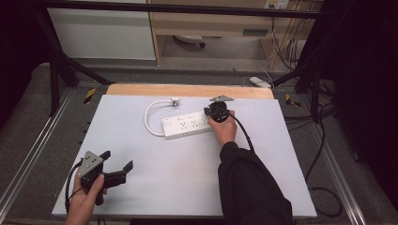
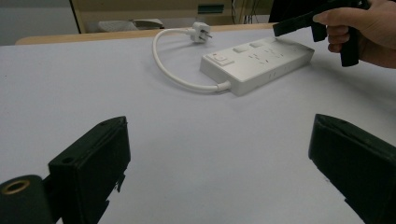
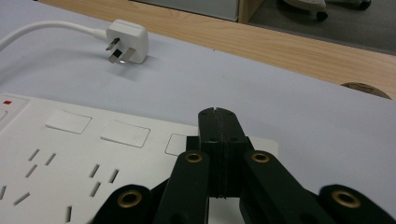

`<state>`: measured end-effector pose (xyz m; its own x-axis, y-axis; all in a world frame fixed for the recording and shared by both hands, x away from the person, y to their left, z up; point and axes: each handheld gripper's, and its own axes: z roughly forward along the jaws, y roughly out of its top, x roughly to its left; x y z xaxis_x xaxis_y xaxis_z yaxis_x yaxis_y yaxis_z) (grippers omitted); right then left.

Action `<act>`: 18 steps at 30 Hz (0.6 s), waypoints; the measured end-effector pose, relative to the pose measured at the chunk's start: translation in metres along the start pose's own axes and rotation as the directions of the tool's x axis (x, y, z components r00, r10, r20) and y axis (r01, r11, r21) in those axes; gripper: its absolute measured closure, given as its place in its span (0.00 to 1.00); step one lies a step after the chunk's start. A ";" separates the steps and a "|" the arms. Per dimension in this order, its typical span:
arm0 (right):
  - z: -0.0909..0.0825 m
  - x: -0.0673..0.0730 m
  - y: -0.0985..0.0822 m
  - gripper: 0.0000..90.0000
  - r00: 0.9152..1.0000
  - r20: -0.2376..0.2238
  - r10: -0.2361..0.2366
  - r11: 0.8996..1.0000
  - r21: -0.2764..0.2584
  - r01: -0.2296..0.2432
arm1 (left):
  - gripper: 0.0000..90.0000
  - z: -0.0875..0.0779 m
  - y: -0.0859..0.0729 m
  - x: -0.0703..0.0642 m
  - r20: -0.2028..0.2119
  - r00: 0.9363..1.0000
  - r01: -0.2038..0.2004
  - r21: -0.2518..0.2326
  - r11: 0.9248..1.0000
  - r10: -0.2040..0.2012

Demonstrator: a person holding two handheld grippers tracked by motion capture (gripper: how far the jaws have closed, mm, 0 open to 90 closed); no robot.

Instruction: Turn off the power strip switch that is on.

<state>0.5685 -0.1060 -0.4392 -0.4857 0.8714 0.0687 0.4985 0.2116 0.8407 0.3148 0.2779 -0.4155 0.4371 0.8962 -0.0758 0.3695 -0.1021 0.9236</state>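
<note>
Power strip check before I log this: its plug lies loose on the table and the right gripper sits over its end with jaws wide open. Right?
Not quite. The right gripper over the power strip has its jaws shut together, as the right gripper view shows. The plug does lie loose on the table.

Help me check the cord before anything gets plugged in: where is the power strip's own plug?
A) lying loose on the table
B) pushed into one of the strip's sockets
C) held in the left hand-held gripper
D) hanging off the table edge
A: the plug lies on the table with its prongs bare, beyond the power strip.
</note>
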 end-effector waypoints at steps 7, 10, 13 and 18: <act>0.000 -0.001 -0.001 1.00 1.000 0.006 -0.005 1.000 0.007 0.005 | 0.06 0.000 0.000 0.000 -0.002 1.000 -0.003 -0.001 1.000 0.003; 0.000 -0.002 -0.002 1.00 1.000 0.009 -0.010 1.000 0.014 0.010 | 0.06 0.000 0.000 0.000 0.001 1.000 -0.003 0.000 1.000 0.003; 0.000 -0.003 -0.003 1.00 1.000 0.012 -0.012 1.000 0.015 0.012 | 0.06 0.000 0.000 0.000 0.000 1.000 -0.002 -0.002 1.000 0.002; 0.000 -0.003 -0.005 1.00 1.000 0.015 -0.006 1.000 0.014 0.006 | 0.06 -0.001 0.000 0.000 0.000 1.000 -0.005 -0.003 1.000 0.005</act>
<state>0.5673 -0.1103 -0.4437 -0.4782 0.8765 0.0556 0.5056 0.2231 0.8334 0.3142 0.2780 -0.4151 0.4392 0.8955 -0.0715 0.3652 -0.1052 0.9250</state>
